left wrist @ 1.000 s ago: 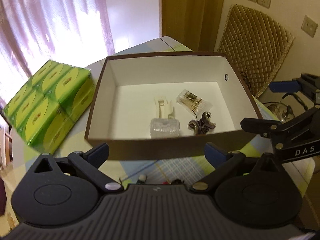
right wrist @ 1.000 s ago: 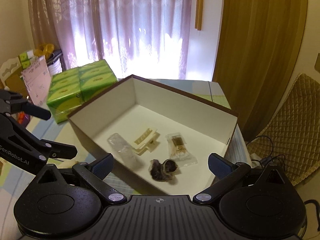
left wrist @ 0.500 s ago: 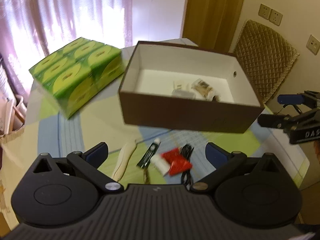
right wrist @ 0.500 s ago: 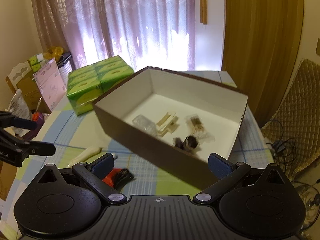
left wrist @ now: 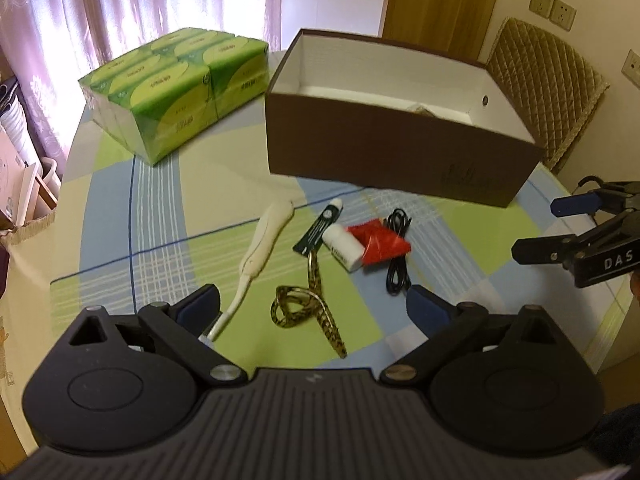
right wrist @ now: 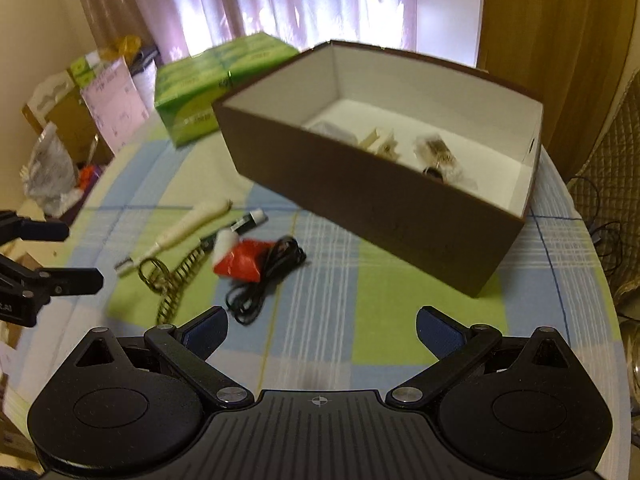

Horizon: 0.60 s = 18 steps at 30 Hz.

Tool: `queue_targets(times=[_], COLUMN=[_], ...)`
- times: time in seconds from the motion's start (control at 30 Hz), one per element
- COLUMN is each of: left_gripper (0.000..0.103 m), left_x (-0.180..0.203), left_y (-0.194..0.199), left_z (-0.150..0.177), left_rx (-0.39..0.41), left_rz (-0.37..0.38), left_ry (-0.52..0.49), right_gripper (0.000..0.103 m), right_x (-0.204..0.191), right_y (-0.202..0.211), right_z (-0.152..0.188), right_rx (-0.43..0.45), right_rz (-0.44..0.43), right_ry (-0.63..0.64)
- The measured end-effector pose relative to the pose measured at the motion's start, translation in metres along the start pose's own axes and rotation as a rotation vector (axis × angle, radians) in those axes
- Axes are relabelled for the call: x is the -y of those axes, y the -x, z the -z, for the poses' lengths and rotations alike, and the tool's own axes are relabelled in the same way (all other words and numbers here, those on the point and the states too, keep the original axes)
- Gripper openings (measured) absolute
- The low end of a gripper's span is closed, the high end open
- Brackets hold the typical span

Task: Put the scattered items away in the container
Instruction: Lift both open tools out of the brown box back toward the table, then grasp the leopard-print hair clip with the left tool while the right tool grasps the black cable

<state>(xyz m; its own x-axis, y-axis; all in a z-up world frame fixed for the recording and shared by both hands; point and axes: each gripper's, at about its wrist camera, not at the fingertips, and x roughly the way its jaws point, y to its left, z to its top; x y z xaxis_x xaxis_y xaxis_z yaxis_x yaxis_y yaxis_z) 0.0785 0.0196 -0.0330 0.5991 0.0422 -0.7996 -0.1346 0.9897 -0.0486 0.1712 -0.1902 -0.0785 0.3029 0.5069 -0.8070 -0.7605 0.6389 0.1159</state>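
A brown box [left wrist: 396, 156] [right wrist: 376, 204] with a white inside stands at the table's far side; a pale clip [right wrist: 382, 144] and a clear packet [right wrist: 436, 150] lie in it. In front of it lie a cream electric toothbrush [left wrist: 266, 240] [right wrist: 188, 224], a dark tube [left wrist: 320, 228], a small white bottle [left wrist: 344, 246], a red packet [left wrist: 380, 242] [right wrist: 242, 264], a black cable [left wrist: 398, 256] [right wrist: 268, 276] and a tortoiseshell hair clip [left wrist: 310, 308] [right wrist: 170, 284]. My left gripper [left wrist: 314, 310] hangs open just above the hair clip, holding nothing. My right gripper [right wrist: 322, 330] is open and empty over the tablecloth, right of the cable.
A green pack of tissue boxes [left wrist: 176, 88] [right wrist: 208, 76] sits left of the brown box. The round table's checked cloth [left wrist: 160, 200] ends near a quilted chair [left wrist: 544, 80] on the right. Boxes and bags [right wrist: 60, 132] stand off the left edge.
Both grippers have pulled back from over the box and dropped toward the near table. The scattered items now show in front of the box. Both stay open and empty.
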Motion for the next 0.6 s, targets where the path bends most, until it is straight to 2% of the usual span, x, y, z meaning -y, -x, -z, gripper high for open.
queue_targets(times=[0.43,0.6], left_gripper=[0.094,0.088], left_x=[-0.002,-0.003], left_y=[-0.024,-0.041], left_z=[0.016,0.016], left_rx=[-0.059,-0.078], left_rz=[-0.020,-0.027], left_ry=[0.017,0.024], right_gripper=[0.103,0.103], right_x=[0.000,-0.001], right_y=[-0.028,-0.043], right_z=[0.016,0.019], right_rx=[-0.058,-0.093], right_rz=[-0.031,-0.033], right_ry=[-0.048,-0.040])
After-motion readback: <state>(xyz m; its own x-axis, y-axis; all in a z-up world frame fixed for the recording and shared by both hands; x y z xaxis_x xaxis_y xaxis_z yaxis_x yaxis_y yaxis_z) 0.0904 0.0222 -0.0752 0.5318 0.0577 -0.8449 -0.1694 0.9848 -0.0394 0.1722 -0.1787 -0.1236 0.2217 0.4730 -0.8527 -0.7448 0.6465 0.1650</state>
